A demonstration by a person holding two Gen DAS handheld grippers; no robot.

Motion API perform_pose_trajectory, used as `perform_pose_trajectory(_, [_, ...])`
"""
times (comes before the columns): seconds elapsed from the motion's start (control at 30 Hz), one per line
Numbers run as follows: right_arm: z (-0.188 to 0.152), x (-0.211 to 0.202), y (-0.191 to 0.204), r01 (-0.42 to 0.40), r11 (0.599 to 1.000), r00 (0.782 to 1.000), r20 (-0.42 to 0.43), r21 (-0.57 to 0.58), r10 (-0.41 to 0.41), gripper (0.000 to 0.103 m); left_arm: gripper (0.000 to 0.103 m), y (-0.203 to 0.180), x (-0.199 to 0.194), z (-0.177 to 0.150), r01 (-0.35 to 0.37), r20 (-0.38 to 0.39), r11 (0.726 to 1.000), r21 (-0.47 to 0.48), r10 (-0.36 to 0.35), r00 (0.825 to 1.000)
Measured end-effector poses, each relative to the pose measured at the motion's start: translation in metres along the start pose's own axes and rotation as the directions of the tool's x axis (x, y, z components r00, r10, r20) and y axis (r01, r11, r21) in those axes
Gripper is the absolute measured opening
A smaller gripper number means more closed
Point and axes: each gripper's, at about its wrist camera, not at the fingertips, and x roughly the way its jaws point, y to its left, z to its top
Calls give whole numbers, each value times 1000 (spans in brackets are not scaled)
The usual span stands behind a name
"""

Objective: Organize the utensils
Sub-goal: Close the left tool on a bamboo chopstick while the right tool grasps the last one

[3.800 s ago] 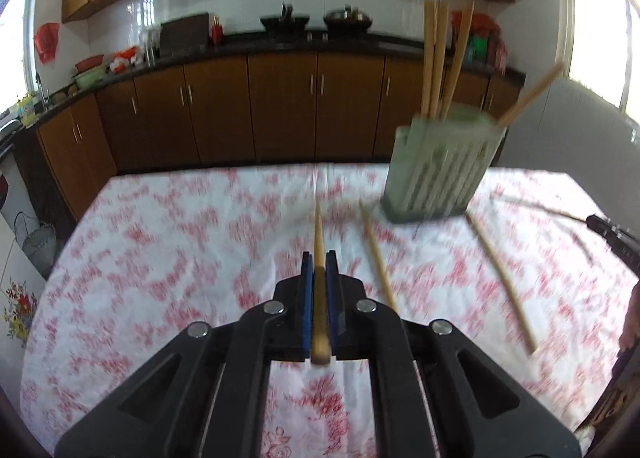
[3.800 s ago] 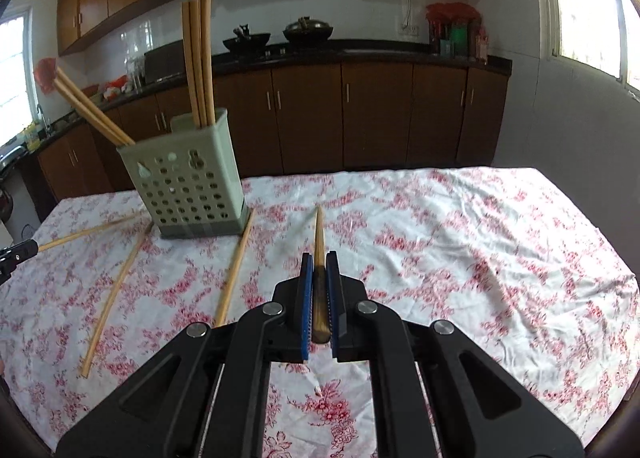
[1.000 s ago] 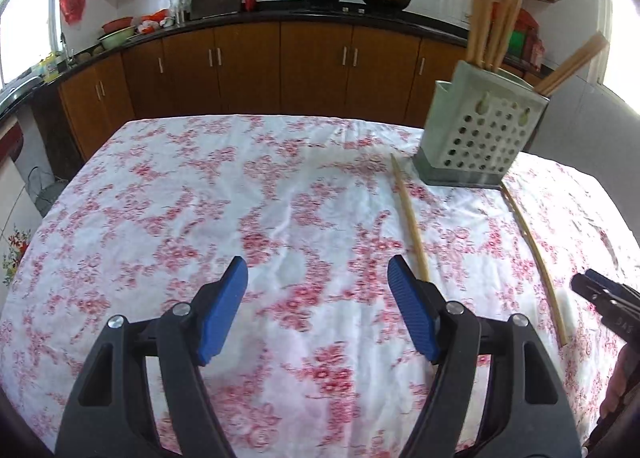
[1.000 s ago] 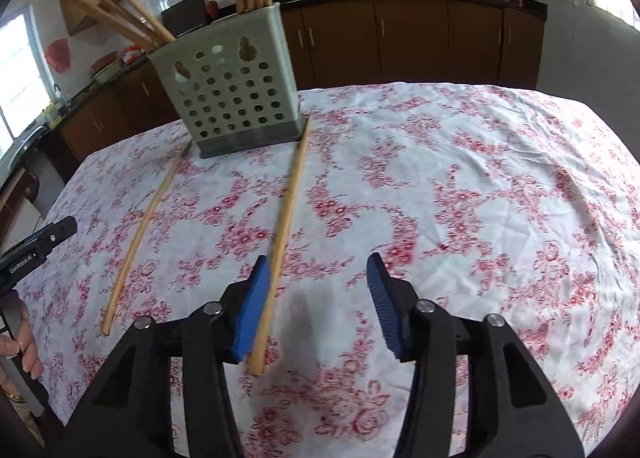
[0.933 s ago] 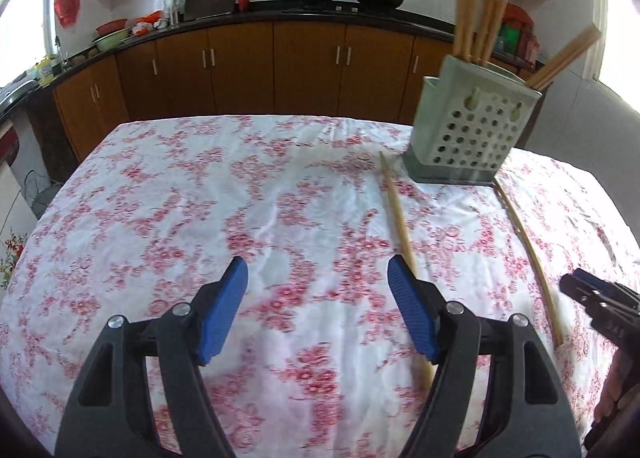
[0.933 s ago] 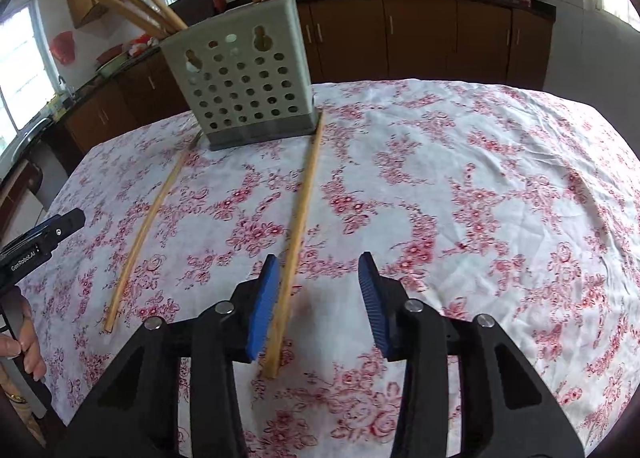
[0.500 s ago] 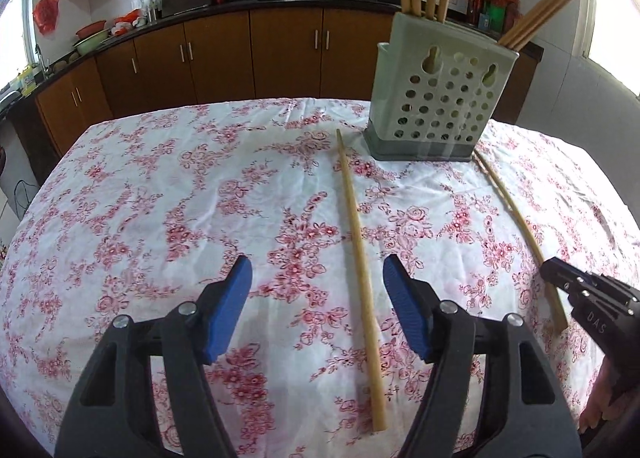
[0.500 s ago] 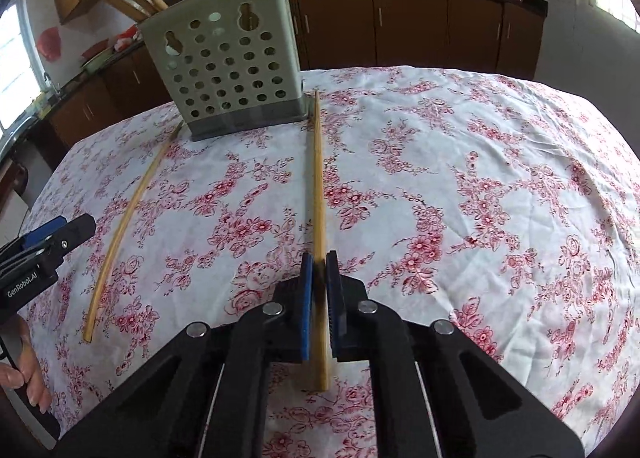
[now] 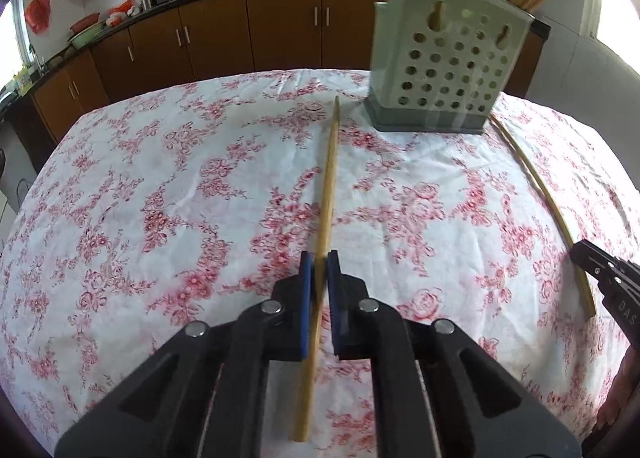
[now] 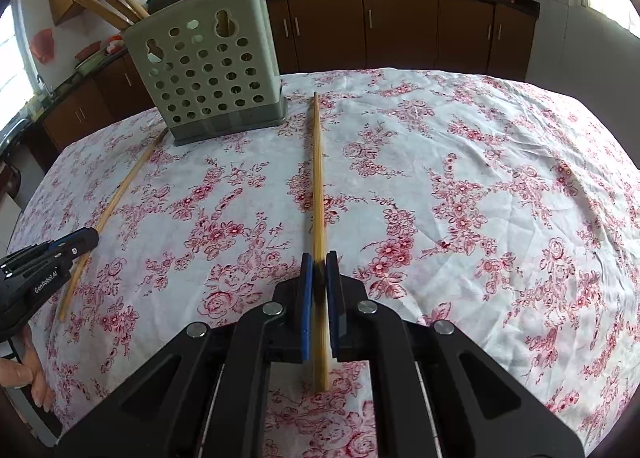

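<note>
A pale green perforated utensil holder (image 9: 444, 70) stands on the floral tablecloth with several wooden chopsticks upright in it; it also shows in the right wrist view (image 10: 208, 78). My left gripper (image 9: 319, 270) is shut on a wooden chopstick (image 9: 328, 182) that lies pointing toward the holder. My right gripper (image 10: 319, 274) is shut on another wooden chopstick (image 10: 317, 178) that lies on the cloth beside the holder. Each gripper shows at the edge of the other's view, the right one (image 9: 608, 278) and the left one (image 10: 44, 258).
The table (image 9: 160, 186) has a white cloth with red flowers. Brown kitchen cabinets (image 9: 240, 30) and a dark counter with pots run along the far wall. A hand (image 10: 24, 370) shows at the lower left of the right wrist view.
Both grippers went from open to shut. The right gripper closed on its chopstick about half a second ago; the left gripper slid right over its chopstick and closed on it just now.
</note>
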Motion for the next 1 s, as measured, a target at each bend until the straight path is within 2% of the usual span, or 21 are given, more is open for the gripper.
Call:
perform_pose_trajectory(0.2, [7,3,-18,88,996,996,11,-5,-88,8,14,29,4,2,-33,13,998,-48,34,999])
perform_pose_trajectory(0.6, [8,7,-23,74,997,997,0,5,-74,8,14,33,4,2,1,20,997,-72,0,1000])
perform_pose_trajectory(1.0, [8,7,-22,71,997,997,0,9,-71,8,17,31,4,1,6,20,997,-71,-4,1000])
